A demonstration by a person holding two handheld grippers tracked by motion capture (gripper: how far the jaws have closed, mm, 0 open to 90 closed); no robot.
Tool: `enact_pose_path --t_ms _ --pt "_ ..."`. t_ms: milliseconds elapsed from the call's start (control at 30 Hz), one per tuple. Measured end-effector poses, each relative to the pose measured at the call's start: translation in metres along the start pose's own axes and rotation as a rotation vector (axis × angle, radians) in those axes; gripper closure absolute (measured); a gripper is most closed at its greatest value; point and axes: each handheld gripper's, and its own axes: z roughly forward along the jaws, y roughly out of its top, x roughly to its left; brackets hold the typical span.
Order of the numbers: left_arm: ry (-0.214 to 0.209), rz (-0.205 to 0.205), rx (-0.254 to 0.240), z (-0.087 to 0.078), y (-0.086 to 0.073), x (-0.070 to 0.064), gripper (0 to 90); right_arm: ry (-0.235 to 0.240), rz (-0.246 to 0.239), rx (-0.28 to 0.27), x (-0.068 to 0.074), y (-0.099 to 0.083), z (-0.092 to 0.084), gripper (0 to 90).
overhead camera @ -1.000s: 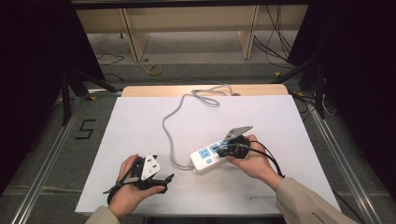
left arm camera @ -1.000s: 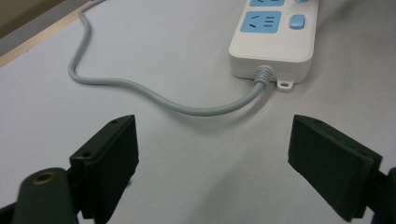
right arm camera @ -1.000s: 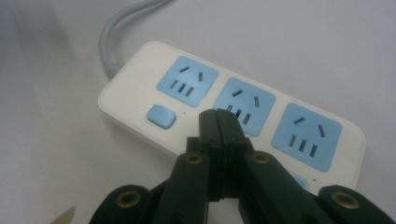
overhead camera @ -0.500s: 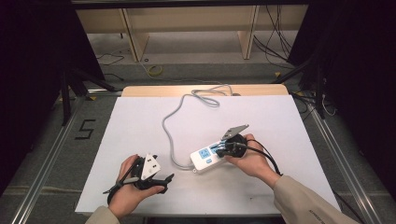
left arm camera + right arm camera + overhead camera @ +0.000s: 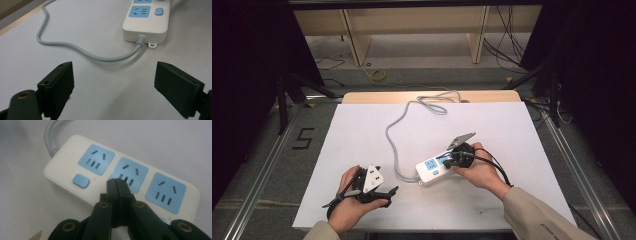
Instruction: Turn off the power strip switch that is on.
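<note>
Looks like a lab recording rig, not a home. Table [image 5: 362, 150] is covered with a plain white sheet, fenced by aluminium rails [image 5: 257, 175] on grey carpet floor [image 5: 247, 165]. Black curtains [image 5: 242, 60] hang on both sides. Loose cables [image 5: 502, 47] and bare wooden shelving [image 5: 412, 20] at the back, and a "5" [image 5: 303, 138] is taped on the floor.

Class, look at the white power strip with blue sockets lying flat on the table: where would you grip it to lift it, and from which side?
Grip the white power strip across its narrow width, coming down from above, probably near the end where the grey cable exits. It lies flat, and its long straight sides are parallel and bare. The open left gripper looks wide enough.
</note>
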Motion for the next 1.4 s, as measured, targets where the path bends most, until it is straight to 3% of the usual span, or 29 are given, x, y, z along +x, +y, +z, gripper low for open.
enact_pose_path --t_ms 233,333,567,1067,1400 --pt "0.000 0.000 0.001 -0.0002 -0.0002 0.0000 15.8 -0.003 -0.002 0.021 0.0007 0.0024 0.0001 90.0" --pt "0.001 0.000 0.002 -0.0002 -0.0001 -0.0001 15.8 0.005 0.029 0.024 0.0008 0.0025 -0.0002 90.0" --pt "0.000 0.002 0.001 0.0002 -0.0001 -0.0005 15.8 0.000 0.025 0.022 -0.0003 0.0015 0.0000 90.0" --pt "-0.005 0.002 0.005 0.0014 0.0005 -0.0014 15.8 0.026 0.074 0.028 -0.0031 0.0021 -0.0001 90.0" --pt "0.000 -0.007 0.000 0.0015 0.0005 -0.0017 15.8 0.017 0.062 0.035 -0.0026 0.0027 0.0007 90.0"
